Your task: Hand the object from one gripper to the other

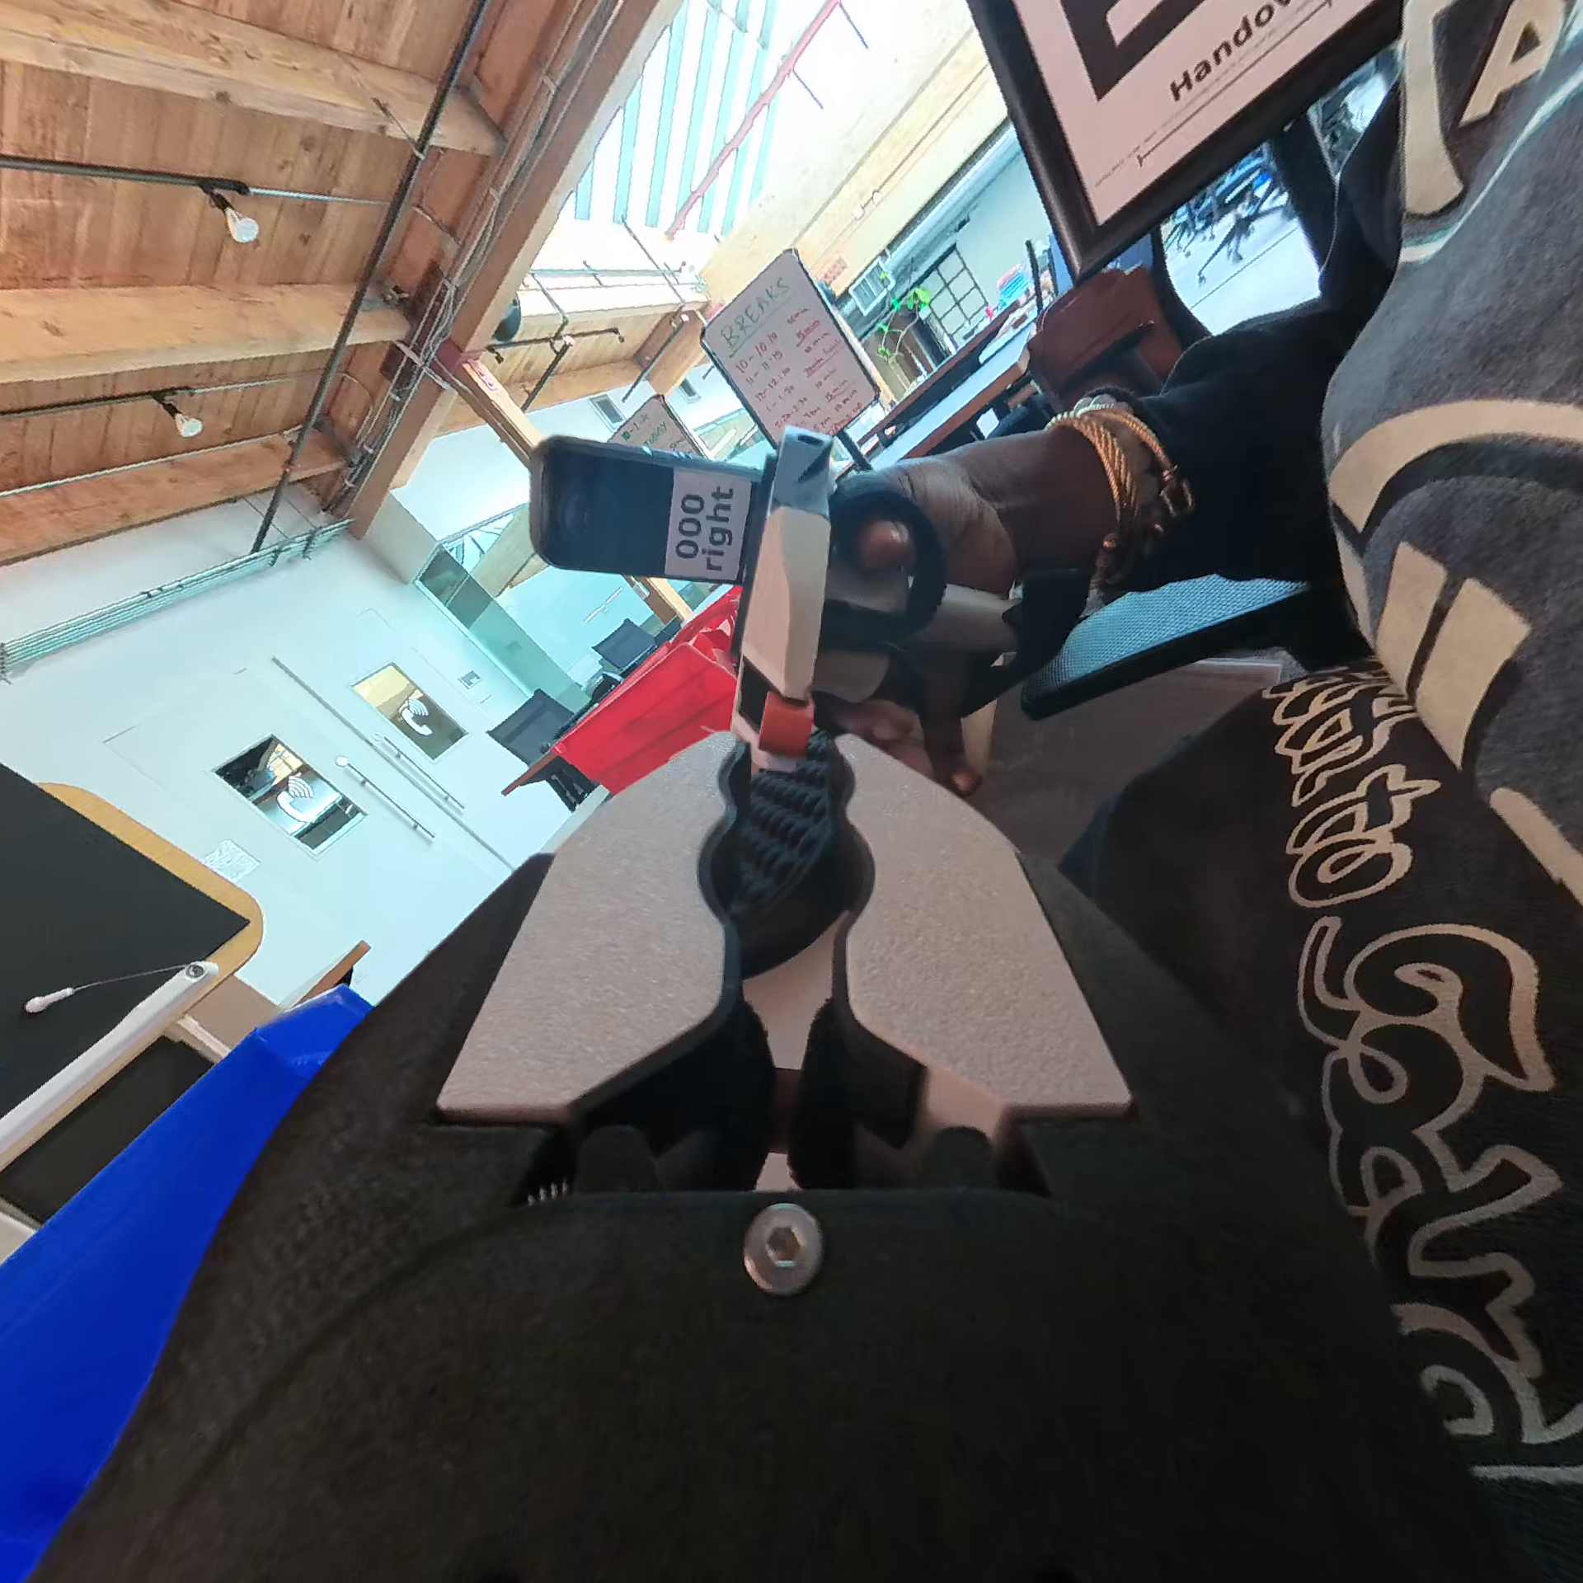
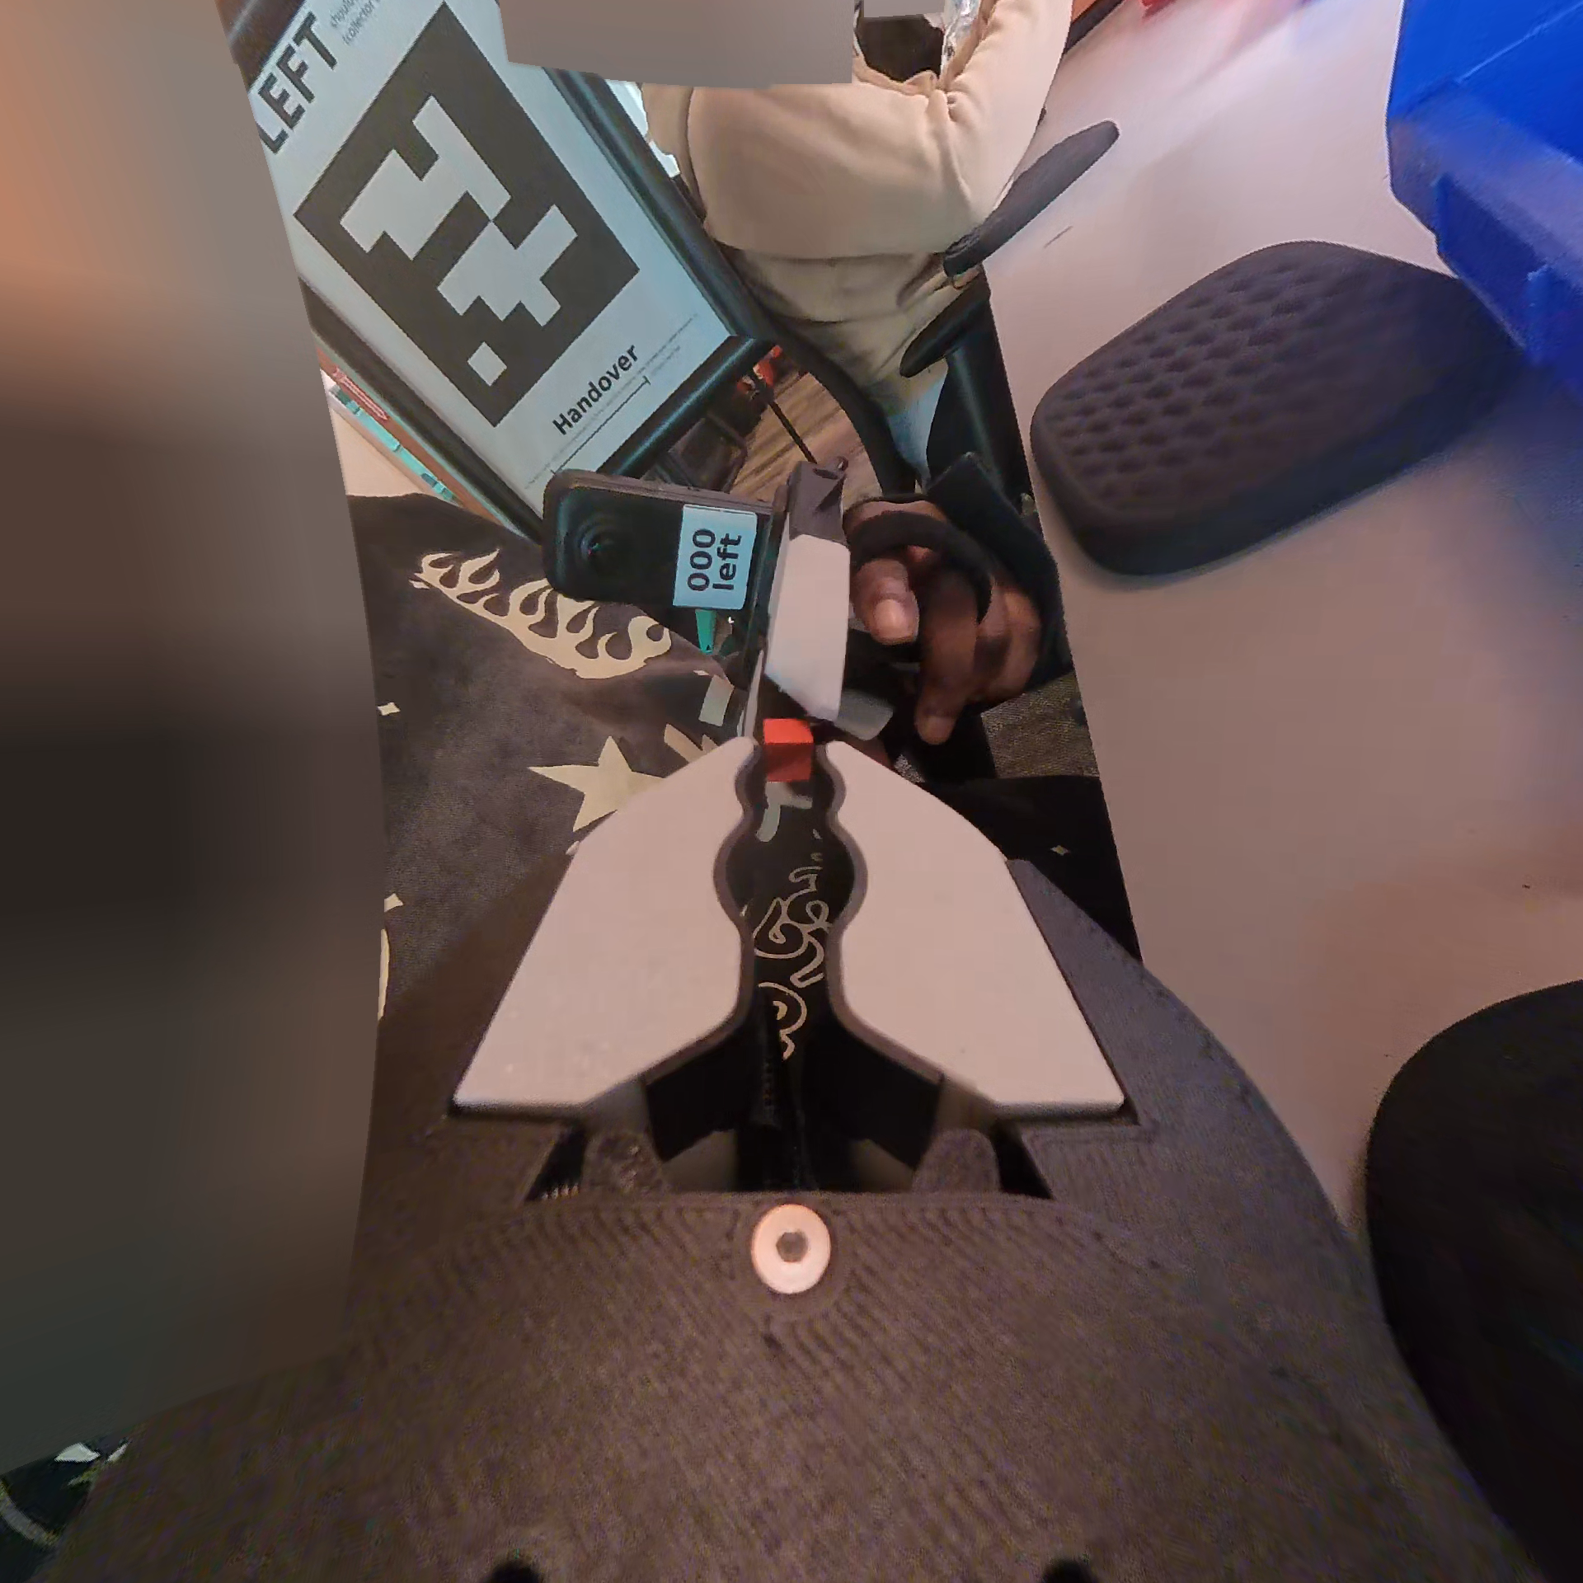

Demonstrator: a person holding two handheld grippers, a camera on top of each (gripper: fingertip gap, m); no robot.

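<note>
The black printed body of the left gripper (image 1: 786, 754) fills the foreground, one screw at its centre, its lower edge cut off; its two grey fingers (image 1: 634, 934) stand narrowly parted, and whether they touch anything cannot be told; a black ribbed surface shows through the gap, hard to identify. Just beyond their tips sits the single red block (image 1: 784, 719), at the end of the right gripper (image 2: 788, 758), seen edge-on there; in that gripper's own view the two fingers (image 2: 625, 942) close on the block at their very tips, in mid-air above a patterned dark garment (image 2: 531, 702). Two hands show, one per gripper: the right hand (image 1: 942, 531), bracelets at the wrist, and the left hand (image 2: 959, 634), partly hidden by its handle. A blurred patch covers the left of the right wrist view. A pale worktop (image 2: 1285, 771) lies open to the right, a blue bin (image 2: 1499, 171) cut off at the corner.
</note>
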